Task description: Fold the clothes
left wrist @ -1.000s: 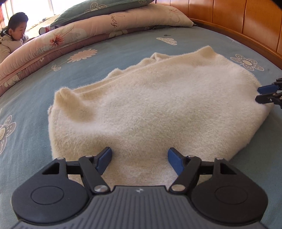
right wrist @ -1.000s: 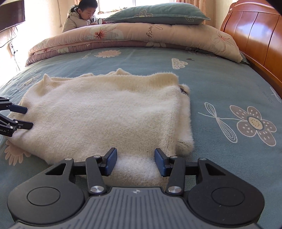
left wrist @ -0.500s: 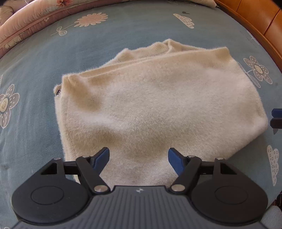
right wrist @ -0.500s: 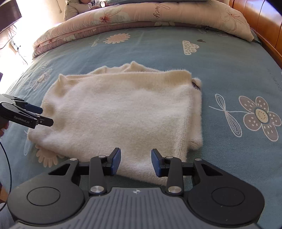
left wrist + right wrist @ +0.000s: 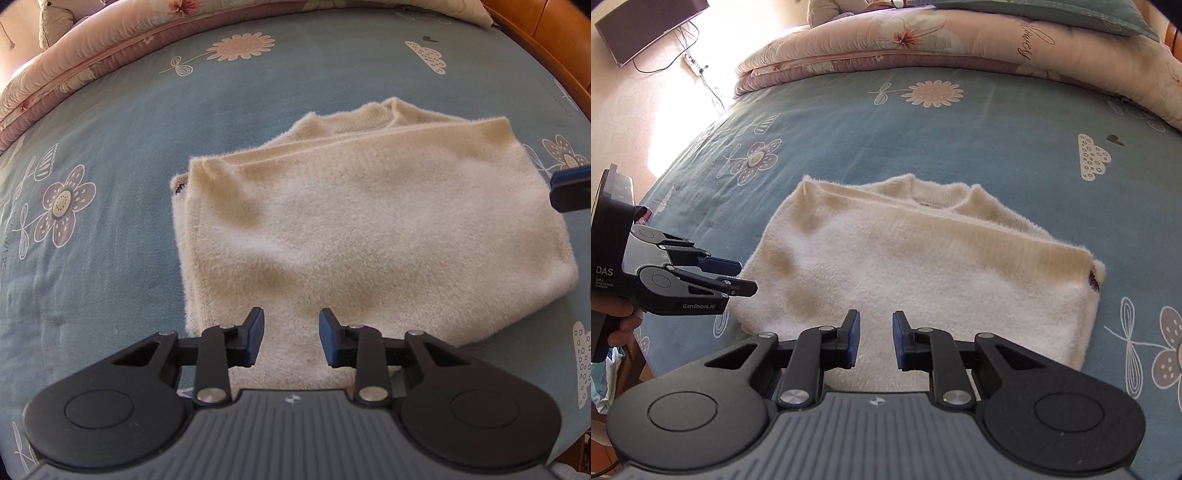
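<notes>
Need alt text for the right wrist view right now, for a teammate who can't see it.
A folded cream sweater lies on a blue flowered bedsheet. The right gripper hangs above its near edge, jaws just narrowed, nothing between them. The left gripper hangs at the sweater's left edge, also empty.

Cream fluffy knit sweater: plain, no print; small dark tag at one corner.
Blue-grey bed sheet: white-outline flowers w/ dotted petals, pink daisy, white dotted clouds, tiny dark heart.
Pink folded quilt: red-and-white blossoms, dark script lettering.
Teal pillow on quilt, pale print.
Orange-brown glossy wood headboard.
Left claw, right claw: black arms, blue pads, grey ribbed body.
</notes>
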Tool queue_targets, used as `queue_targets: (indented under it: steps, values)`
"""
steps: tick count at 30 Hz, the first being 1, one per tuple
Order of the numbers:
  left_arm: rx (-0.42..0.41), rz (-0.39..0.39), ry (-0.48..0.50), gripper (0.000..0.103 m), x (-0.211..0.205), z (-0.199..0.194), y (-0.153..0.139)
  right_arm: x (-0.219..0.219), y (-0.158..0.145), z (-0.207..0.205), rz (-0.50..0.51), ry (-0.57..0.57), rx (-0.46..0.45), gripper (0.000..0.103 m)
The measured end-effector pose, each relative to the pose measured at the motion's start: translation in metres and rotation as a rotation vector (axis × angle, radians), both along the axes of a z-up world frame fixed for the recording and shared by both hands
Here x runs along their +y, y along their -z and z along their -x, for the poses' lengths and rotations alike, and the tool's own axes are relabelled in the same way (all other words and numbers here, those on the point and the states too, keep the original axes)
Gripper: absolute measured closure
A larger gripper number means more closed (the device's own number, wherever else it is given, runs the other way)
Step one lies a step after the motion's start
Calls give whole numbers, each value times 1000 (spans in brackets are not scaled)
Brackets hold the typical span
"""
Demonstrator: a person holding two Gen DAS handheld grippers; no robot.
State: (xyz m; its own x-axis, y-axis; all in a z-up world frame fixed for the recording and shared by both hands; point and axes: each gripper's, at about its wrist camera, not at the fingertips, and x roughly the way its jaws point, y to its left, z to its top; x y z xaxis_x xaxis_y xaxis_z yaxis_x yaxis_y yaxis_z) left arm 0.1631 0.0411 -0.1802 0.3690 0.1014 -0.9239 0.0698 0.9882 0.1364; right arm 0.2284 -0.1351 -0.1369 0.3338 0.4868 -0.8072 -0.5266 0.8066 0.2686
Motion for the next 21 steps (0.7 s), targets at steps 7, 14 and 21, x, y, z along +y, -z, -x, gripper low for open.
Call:
queue_targets:
  steps: [7, 14, 21]
  values:
    - [-55, 17, -3, 70, 40, -4, 32, 71, 3, -57, 86, -174, -73, 82]
    - [-35, 127, -69, 65, 83, -5, 59, 142, 38, -118, 147, -343, -66, 82]
    - [-79, 190, -109, 65, 90, 6, 63, 170, 91, -169, 198, -485, -2, 81]
